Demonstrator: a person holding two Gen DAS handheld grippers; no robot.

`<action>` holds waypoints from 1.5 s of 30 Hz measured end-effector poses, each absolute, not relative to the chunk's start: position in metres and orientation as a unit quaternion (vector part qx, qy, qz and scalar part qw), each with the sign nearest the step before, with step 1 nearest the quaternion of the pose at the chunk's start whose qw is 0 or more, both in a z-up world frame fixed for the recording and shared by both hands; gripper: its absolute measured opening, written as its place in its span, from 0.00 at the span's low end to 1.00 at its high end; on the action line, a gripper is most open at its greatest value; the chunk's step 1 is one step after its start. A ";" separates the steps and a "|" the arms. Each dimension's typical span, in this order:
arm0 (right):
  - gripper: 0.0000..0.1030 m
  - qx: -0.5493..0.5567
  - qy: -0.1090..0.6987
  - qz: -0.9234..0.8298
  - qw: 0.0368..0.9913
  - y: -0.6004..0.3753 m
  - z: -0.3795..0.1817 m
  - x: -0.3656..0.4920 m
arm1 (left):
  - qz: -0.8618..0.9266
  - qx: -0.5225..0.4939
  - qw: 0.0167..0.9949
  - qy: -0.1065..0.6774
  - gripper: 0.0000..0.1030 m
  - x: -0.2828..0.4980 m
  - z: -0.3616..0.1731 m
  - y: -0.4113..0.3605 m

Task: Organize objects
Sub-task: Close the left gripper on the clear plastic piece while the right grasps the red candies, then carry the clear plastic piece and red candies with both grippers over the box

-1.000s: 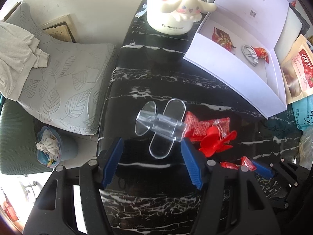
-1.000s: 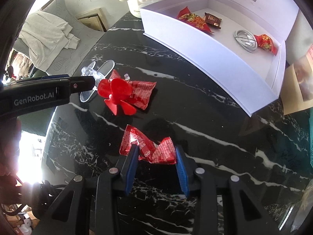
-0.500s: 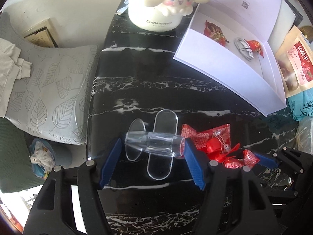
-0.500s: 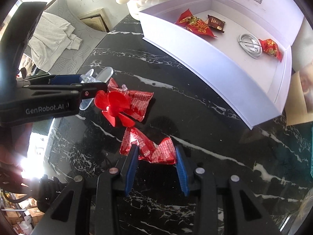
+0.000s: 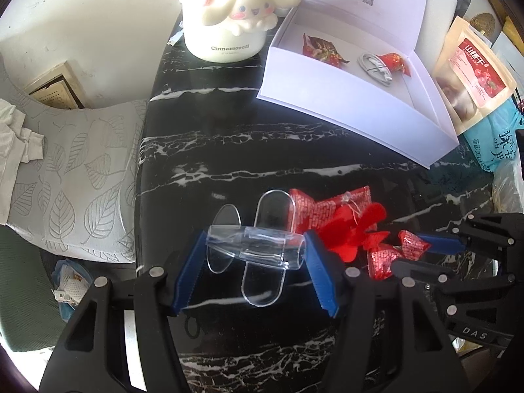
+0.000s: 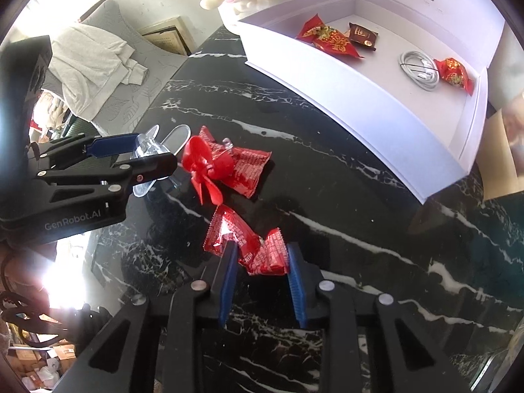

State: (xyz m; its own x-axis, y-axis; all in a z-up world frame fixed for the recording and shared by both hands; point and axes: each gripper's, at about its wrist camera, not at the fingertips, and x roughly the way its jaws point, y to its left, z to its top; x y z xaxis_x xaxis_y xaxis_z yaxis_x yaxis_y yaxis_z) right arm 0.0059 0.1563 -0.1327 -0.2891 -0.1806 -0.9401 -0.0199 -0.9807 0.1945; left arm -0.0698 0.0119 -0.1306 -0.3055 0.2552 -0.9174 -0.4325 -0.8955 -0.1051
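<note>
A clear plastic toy plane (image 5: 255,249) lies crosswise in my left gripper (image 5: 253,245), whose jaws are closing; the blue pads touch both ends of its tube body. The right wrist view shows the same plane (image 6: 147,147) inside the left gripper (image 6: 154,154). Just right of it a red propeller (image 5: 353,232) rests on a flat red packet (image 5: 327,203). My right gripper (image 6: 261,252) is shut on a crumpled red candy wrapper (image 6: 258,249) on the black marble table (image 6: 327,196). An open white box (image 6: 360,104) stands at the back right.
The white box (image 5: 360,114) holds red snack packets and a coiled white cable (image 5: 376,65). Behind stands a cream Cinnamoroll pot (image 5: 229,26). A snack pouch (image 5: 471,72) and a blue bag (image 5: 501,144) lie right of the box. A grey leaf-pattern cushion (image 5: 82,170) borders the table's left edge.
My left gripper has rolled and lined up so the plane's body now sits crosswise between its pads, which have come in against it. My right jaws have squeezed tighter on the red wrapper.
</note>
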 end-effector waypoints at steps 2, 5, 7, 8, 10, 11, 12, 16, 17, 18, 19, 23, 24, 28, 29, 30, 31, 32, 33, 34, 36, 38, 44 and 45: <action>0.28 0.593 -0.084 -0.799 0.054 0.155 -0.131 0.009 | 0.805 -0.550 0.209 0.075 0.57 -0.065 -0.128 0.008; 0.27 0.592 -0.084 -0.800 0.057 0.153 -0.128 0.013 | 0.806 -0.552 0.202 0.069 0.57 -0.056 -0.124 0.005; 0.27 0.592 -0.088 -0.799 0.060 0.152 -0.126 0.017 | 0.806 -0.554 0.197 0.066 0.57 -0.050 -0.122 0.002; 0.27 0.592 -0.090 -0.799 0.060 0.152 -0.125 0.018 | 0.806 -0.556 0.195 0.064 0.57 -0.047 -0.121 0.001; 0.27 0.590 -0.090 -0.800 0.061 0.152 -0.122 0.021 | 0.805 -0.559 0.190 0.061 0.57 -0.040 -0.119 -0.002; 0.27 0.588 -0.089 -0.802 0.061 0.152 -0.120 0.023 | 0.804 -0.561 0.189 0.059 0.57 -0.037 -0.118 -0.003; 0.26 0.585 -0.090 -0.804 0.062 0.153 -0.117 0.025 | 0.804 -0.562 0.187 0.059 0.57 -0.034 -0.117 -0.004; 0.26 0.577 -0.092 -0.809 0.062 0.157 -0.103 0.033 | 0.802 -0.566 0.182 0.062 0.57 -0.022 -0.109 -0.003; 0.26 0.575 -0.092 -0.810 0.061 0.158 -0.100 0.035 | 0.802 -0.565 0.183 0.065 0.57 -0.019 -0.106 -0.002; 0.26 0.573 -0.092 -0.812 0.061 0.160 -0.097 0.037 | 0.803 -0.563 0.184 0.068 0.57 -0.016 -0.102 -0.001; 0.26 0.568 -0.093 -0.816 0.060 0.161 -0.092 0.040 | 0.803 -0.562 0.186 0.071 0.57 -0.013 -0.098 0.000; 0.26 0.561 -0.092 -0.821 0.056 0.167 -0.079 0.047 | 0.802 -0.559 0.194 0.081 0.57 -0.007 -0.085 0.009; 0.26 0.559 -0.092 -0.822 0.055 0.169 -0.075 0.049 | 0.802 -0.558 0.196 0.084 0.57 -0.006 -0.083 0.011; 0.26 0.552 -0.090 -0.827 0.047 0.176 -0.062 0.058 | 0.802 -0.552 0.207 0.094 0.57 -0.003 -0.070 0.023; 0.26 0.551 -0.091 -0.828 0.045 0.178 -0.058 0.060 | 0.802 -0.551 0.209 0.097 0.57 -0.002 -0.066 0.027; 0.26 0.550 -0.092 -0.829 0.042 0.181 -0.057 0.062 | 0.802 -0.550 0.212 0.099 0.57 -0.002 -0.063 0.030; 0.26 0.549 -0.093 -0.829 0.039 0.184 -0.054 0.065 | 0.802 -0.549 0.215 0.101 0.57 -0.001 -0.060 0.033; 0.26 0.549 -0.094 -0.830 0.037 0.186 -0.051 0.067 | 0.801 -0.548 0.219 0.103 0.57 -0.001 -0.057 0.037; 0.26 0.548 -0.096 -0.830 0.034 0.189 -0.049 0.069 | 0.800 -0.547 0.222 0.106 0.57 0.000 -0.055 0.040; 0.26 0.546 -0.096 -0.831 0.032 0.192 -0.046 0.072 | 0.800 -0.545 0.225 0.111 0.57 0.001 -0.052 0.044; 0.26 0.545 -0.096 -0.833 0.026 0.196 -0.041 0.077 | 0.800 -0.541 0.232 0.117 0.57 0.003 -0.046 0.051; 0.26 0.542 -0.097 -0.834 0.021 0.200 -0.037 0.082 | 0.799 -0.538 0.239 0.122 0.57 0.004 -0.041 0.056; 0.26 0.540 -0.096 -0.836 0.009 0.212 -0.028 0.093 | 0.793 -0.534 0.259 0.139 0.57 0.011 -0.030 0.076; 0.26 0.540 -0.096 -0.836 0.007 0.215 -0.027 0.094 | 0.791 -0.534 0.262 0.141 0.58 0.011 -0.029 0.080</action>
